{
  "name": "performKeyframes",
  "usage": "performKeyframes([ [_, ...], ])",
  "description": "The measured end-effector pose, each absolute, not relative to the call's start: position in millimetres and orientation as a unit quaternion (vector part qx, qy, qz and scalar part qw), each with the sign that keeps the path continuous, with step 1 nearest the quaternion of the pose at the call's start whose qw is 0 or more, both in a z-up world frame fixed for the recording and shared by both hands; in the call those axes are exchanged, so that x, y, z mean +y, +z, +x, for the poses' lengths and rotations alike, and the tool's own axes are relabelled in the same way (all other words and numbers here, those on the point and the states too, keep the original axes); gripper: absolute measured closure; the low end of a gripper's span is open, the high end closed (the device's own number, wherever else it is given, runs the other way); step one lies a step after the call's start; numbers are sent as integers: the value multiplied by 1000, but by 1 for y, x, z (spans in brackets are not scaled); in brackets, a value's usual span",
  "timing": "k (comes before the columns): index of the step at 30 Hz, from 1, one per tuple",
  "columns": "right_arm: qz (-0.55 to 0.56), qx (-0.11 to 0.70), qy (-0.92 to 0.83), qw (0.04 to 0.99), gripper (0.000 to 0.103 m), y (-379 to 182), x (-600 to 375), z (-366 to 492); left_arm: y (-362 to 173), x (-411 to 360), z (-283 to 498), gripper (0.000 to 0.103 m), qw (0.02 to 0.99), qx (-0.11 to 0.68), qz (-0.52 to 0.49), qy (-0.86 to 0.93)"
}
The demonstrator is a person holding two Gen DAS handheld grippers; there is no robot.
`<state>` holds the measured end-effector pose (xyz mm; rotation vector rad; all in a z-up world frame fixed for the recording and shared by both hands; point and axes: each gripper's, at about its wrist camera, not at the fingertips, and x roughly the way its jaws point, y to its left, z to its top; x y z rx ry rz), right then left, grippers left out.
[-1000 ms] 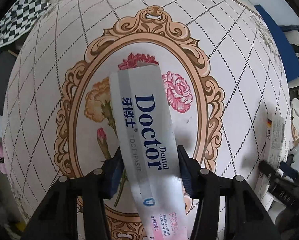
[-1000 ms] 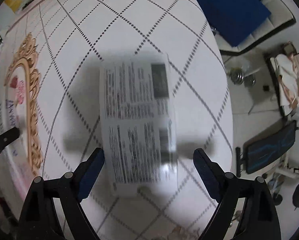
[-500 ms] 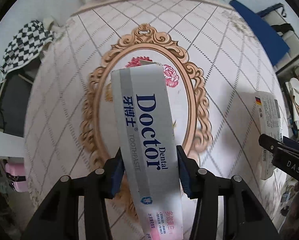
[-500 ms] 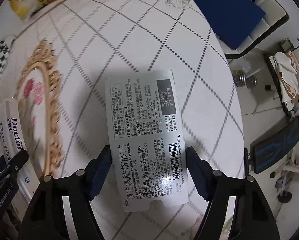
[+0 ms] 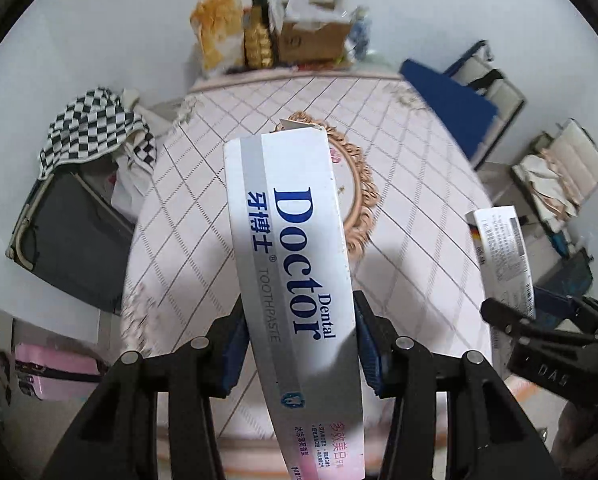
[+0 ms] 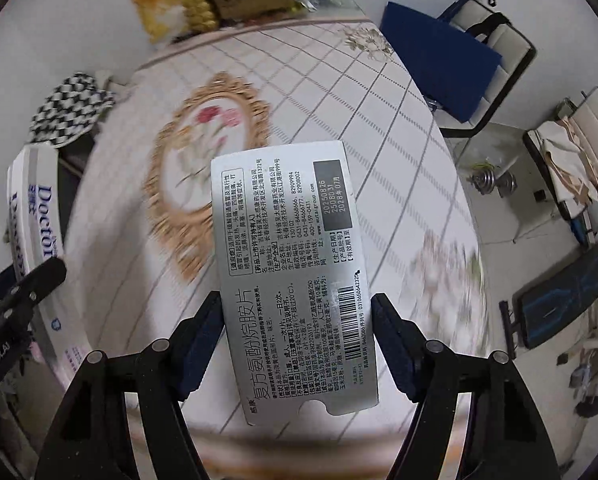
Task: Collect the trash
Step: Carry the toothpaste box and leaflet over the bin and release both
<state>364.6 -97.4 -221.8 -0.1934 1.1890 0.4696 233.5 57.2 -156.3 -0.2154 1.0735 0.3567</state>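
Note:
My left gripper (image 5: 299, 340) is shut on a long white "Doctor Dental" toothpaste box (image 5: 291, 248) and holds it high above the table. My right gripper (image 6: 299, 336) is shut on a flat grey medicine box (image 6: 287, 264) printed with black text and a barcode, also held above the table. The medicine box shows at the right of the left wrist view (image 5: 503, 248). The toothpaste box shows at the left of the right wrist view (image 6: 35, 232).
The round table (image 5: 419, 200) has a white diamond-pattern cloth with a gold oval flower frame (image 6: 203, 176). Cardboard box and yellow packets (image 5: 267, 40) stand at its far edge. A checkered cloth on a chair (image 5: 95, 128) is left, a blue chair (image 6: 439, 56) right.
Both grippers have risen well above the table with their boxes. The right gripper closed on the medicine box, which lay on the cloth a second ago.

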Motion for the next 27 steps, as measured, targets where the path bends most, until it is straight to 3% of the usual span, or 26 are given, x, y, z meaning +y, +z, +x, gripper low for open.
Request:
performKeyframes([
  [6,-55,552,213,805,28,-196,-133,235,-148,36,156,59,843,512,-100,130],
  [11,-48,594,210,775,28,-222,-163,150,-189,20,98,59,810,563,-122,110],
  [17,-57,677,195,708,28,-327,-199,81,-303,6,46,59,730,652,-175,109],
  [27,-58,751,183,632,28,-572,-227,41,-545,-3,32,59,633,723,-240,138],
])
